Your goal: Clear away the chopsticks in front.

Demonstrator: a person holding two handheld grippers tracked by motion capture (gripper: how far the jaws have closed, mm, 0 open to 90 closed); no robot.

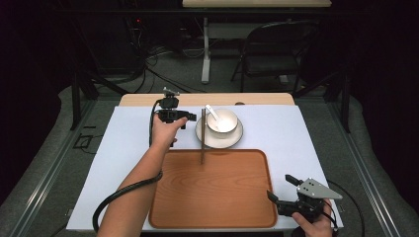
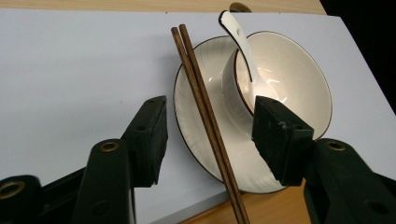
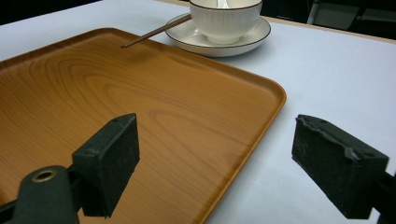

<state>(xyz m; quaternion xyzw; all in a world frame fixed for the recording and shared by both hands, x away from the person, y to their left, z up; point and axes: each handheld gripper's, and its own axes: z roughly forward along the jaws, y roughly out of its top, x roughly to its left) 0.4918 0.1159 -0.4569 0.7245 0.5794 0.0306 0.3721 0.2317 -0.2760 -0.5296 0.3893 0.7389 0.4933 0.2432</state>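
Observation:
A white bowl (image 1: 223,121) with a white spoon (image 1: 212,112) in it stands on a white plate (image 1: 219,139) at the back of the table. A pair of dark wooden chopsticks (image 1: 202,138) leans on the plate's left rim, its tips over the wooden tray (image 1: 212,197). My left gripper (image 1: 191,117) is just left of the plate. Its jaws stand open on either side of the chopsticks (image 2: 205,112) without touching them, the right pad above the plate (image 2: 196,79) near the bowl (image 2: 289,79). My right gripper (image 1: 281,187) is open by the tray's right front corner, with nothing between its jaws (image 3: 215,126).
A white mat (image 1: 276,128) covers the table, whose wooden far edge (image 1: 148,99) shows behind it. Beyond the table stand a folding chair (image 1: 276,49) and a white table leg (image 1: 205,54). A black cable (image 1: 123,190) trails along my left forearm.

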